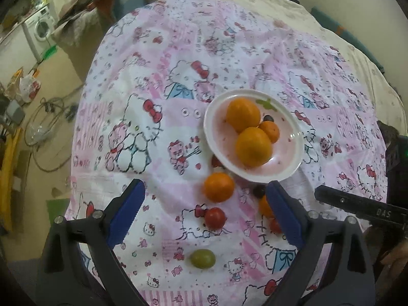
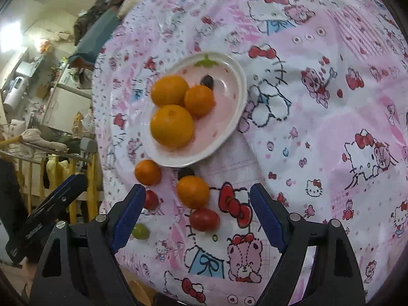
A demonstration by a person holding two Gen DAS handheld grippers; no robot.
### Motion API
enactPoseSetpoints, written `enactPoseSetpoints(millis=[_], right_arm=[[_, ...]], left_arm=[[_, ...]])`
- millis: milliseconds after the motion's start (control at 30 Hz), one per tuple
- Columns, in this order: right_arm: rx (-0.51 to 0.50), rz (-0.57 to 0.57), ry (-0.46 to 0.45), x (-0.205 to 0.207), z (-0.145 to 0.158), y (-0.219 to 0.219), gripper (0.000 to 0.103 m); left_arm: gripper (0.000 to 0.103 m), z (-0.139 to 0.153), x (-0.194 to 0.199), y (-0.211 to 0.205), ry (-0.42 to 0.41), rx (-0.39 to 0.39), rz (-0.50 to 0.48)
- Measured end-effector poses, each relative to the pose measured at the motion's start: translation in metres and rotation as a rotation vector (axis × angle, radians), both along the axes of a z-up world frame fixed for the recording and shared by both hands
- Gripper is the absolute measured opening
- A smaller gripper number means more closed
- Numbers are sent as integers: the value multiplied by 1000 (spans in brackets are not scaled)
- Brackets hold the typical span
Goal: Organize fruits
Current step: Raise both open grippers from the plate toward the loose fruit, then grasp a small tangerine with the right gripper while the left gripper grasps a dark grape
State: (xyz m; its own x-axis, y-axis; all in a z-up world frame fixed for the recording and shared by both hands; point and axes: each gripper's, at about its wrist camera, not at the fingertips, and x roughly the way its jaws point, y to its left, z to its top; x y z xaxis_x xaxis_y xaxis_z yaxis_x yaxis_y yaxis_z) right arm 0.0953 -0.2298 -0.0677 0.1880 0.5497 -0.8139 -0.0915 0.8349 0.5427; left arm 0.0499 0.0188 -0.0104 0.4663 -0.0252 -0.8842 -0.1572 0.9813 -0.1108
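The white plate (image 1: pixel 293 132) sits on a pink cartoon-cat cloth (image 1: pixel 142 81) that covers the bed, and serves here as the landmark. In it lie two large oranges (image 1: pixel 243 114), touching each other, with a smaller tangerine (image 1: pixel 270 131) pressed against them and a dark grape (image 2: pixel 207 81) behind the tangerine, toward the far rim. Just outside the plate's near rim, on the cloth, rest two loose tangerines: one (image 1: pixel 218 187) off the near-left edge in the left wrist view, the other (image 2: pixel 193 191) nearer the right tool. A dark grape (image 2: pixel 186 172) lies between that second tangerine and the plate's rim. Further from the plate on the near side are two red tomatoes (image 1: pixel 215 218), and farthest from it a green grape (image 1: pixel 203 258). The left tool (image 1: pixel 204 213) hangs over the loose fruit on the near side of the plate, jaws spread wide and gripping nothing; its right finger (image 1: pixel 283 211) hides part of the second tangerine and of a tomatoe. The right tool (image 2: pixel 195 218) is likewise wide open and empty, with the second tangerine and a tomato (image 2: pixel 204 219) lying in the gap between its fingers, untouched. Beyond the plate, clutter crowds the room: heaped clothes and a washing machine (image 1: pixel 40 29).
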Motion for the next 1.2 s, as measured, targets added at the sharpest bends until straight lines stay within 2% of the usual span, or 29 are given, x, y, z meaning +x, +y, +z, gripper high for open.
enactPoseSetpoints(millis=[67, 167, 267, 400, 533, 567, 600, 633, 833, 1000, 1200], right_arm=[[-6, 1, 28, 1, -6, 3, 86], [-28, 19, 58, 3, -15, 12, 85], [-69, 68, 88, 3, -28, 27, 73], [-123, 139, 100, 1, -42, 52, 64], [-173, 188, 84, 2, -49, 70, 59], [-189, 199, 70, 2, -49, 74, 56], [-201, 207, 58, 2, -49, 76, 47], [-211, 215, 49, 2, -49, 76, 44], [-159, 195, 28, -2, -36, 60, 44], [-103, 124, -23, -5, -10, 24, 44], [-60, 22, -61, -3, 9, -15, 44]], left_arm=[[94, -4, 1, 6, 15, 4, 21], [94, -9, 3, 16, 41, -34, 64], [94, -13, 3, 23, 57, -64, 94], [94, -15, 3, 27, 71, -100, 115], [94, -14, 3, 29, 67, -91, 115], [94, -15, 2, 30, 68, -92, 116], [94, -15, 3, 30, 69, -93, 118], [94, -15, 2, 31, 73, -98, 122], [94, -18, 2, 30, 70, -89, 108], [93, -30, 4, 14, 77, -52, 62], [82, -47, 6, -29, 114, -40, -62]])
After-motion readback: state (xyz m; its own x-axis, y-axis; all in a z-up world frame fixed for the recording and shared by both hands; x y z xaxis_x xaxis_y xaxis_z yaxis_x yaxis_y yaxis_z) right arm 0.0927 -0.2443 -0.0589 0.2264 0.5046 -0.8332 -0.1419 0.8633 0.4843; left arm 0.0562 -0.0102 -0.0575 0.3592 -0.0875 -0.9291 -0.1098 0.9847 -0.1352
